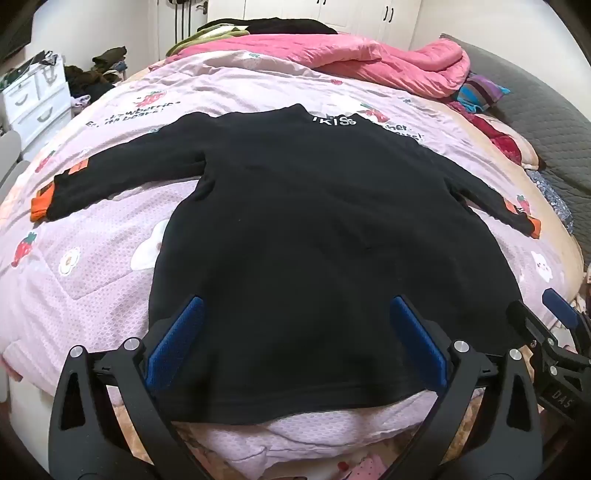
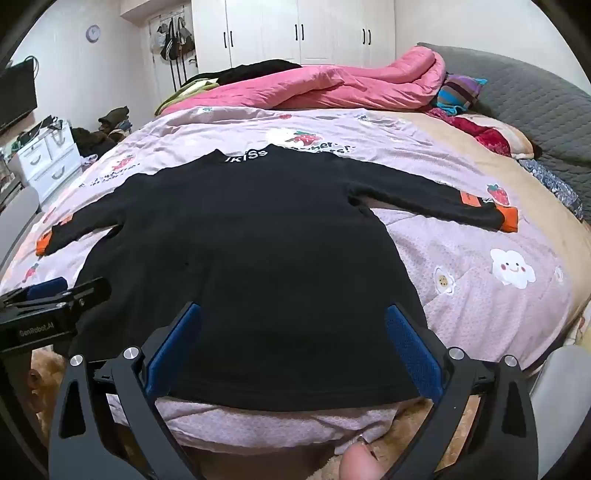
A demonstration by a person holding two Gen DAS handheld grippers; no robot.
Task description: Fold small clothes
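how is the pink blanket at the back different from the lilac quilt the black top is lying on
The pink blanket is plain, while the lilac quilt is printed with strawberries and clouds. The pink blanket is bunched in a heap at the far end; the lilac quilt is spread flat under the black top. Both lie on the bed.

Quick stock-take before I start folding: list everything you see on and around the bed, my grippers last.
black top: one, black with orange cuffs, spread flat on the quilt, sleeves out
quilt: one, lilac with strawberry print, covering the bed
pink duvet: one, pink, bunched at the far side
striped cushion: one, purple and blue, right of the duvet
drawer unit: one, white, left of the bed
wardrobe: one, white, back wall
left gripper: open, over the hem
right gripper: open, over the hem
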